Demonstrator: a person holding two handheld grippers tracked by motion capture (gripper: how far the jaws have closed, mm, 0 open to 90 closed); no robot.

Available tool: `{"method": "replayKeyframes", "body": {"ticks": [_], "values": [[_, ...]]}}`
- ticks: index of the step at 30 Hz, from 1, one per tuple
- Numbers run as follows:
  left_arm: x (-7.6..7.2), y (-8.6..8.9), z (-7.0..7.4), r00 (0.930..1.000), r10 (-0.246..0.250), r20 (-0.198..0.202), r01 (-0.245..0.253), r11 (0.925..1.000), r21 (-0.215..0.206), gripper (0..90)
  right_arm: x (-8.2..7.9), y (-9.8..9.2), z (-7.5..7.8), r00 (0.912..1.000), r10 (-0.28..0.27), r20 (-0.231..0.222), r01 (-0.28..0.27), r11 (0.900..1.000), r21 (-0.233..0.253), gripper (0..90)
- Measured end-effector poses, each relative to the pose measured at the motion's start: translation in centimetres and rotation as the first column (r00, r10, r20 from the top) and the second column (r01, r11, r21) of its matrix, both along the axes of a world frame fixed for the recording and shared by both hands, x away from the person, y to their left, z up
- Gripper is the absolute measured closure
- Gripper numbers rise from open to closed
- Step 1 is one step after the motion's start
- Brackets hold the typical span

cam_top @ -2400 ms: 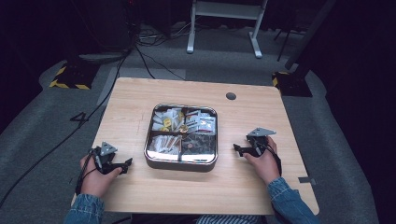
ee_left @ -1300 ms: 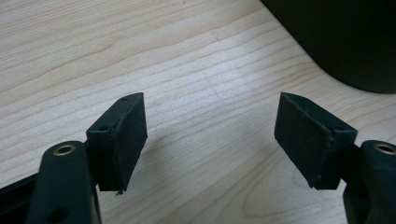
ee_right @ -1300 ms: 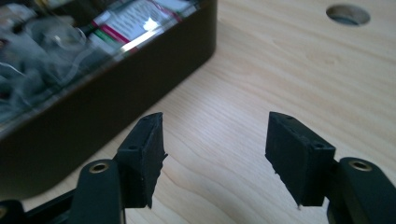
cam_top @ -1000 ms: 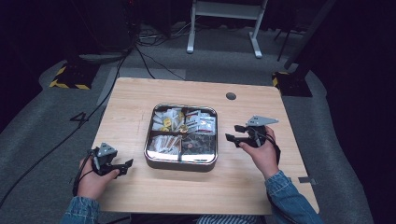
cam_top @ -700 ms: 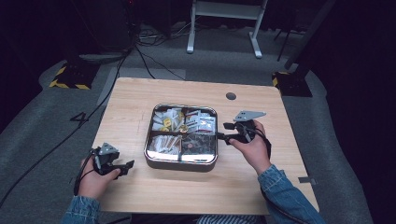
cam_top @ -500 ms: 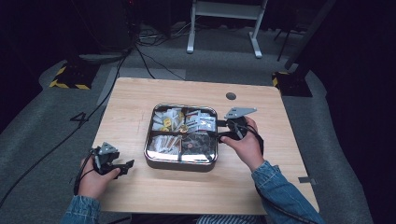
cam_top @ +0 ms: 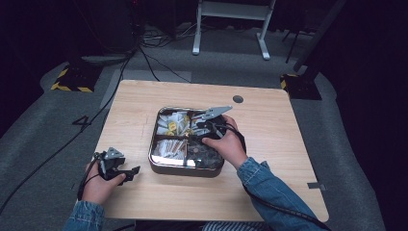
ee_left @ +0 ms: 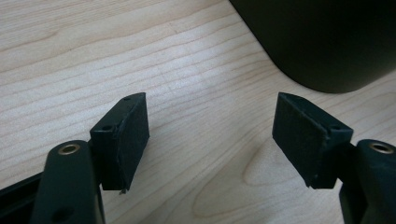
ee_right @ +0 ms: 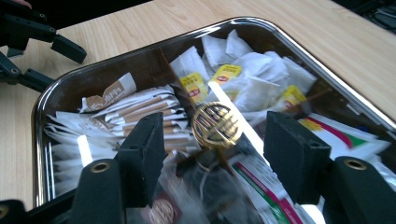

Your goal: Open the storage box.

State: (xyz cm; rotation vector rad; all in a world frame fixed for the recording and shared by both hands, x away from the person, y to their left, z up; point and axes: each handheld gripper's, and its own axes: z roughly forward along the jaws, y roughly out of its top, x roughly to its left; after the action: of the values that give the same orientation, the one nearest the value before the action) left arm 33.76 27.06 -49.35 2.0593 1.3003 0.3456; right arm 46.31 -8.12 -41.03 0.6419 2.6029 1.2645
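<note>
This looks like a recording lab or studio rather than a home. A plain wooden table [cam_top: 269, 159] stands alone on grey carpet [cam_top: 43, 139], with the surroundings kept dark. Black cables [cam_top: 144, 55] run across the floor toward equipment at the back, and a white metal stand [cam_top: 231, 19] rises behind the table. Yellow-and-black hazard tape [cam_top: 70, 82] marks low bases at the carpet's edges (one on each side). A strip of tape [cam_top: 313, 185] sits on the tabletop, and a "4" [cam_top: 82, 121] is marked on the carpet beside the table.
</note>
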Motion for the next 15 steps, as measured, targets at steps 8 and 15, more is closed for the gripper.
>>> {"method": "replayKeyframes", "body": {"ticks": [8, 15], "values": [[0.1, 0.0, -0.3, 1.0000, 0.008, 0.004, -0.008, 1.0000, 0.002, 26.0, 1.3, 1.7, -1.8, 0.9986, 0.001, -0.054, 0.001, 0.999, 0.037, 44.1], [0.2, 0.0, -0.3, 1.0000, 0.008, 0.005, -0.008, 0.9999, 0.007, 26.0, 1.7, 2.4, -2.8, 0.9977, -0.011, -0.067, 0.012, 1.000, 0.013, 46.5]]}}
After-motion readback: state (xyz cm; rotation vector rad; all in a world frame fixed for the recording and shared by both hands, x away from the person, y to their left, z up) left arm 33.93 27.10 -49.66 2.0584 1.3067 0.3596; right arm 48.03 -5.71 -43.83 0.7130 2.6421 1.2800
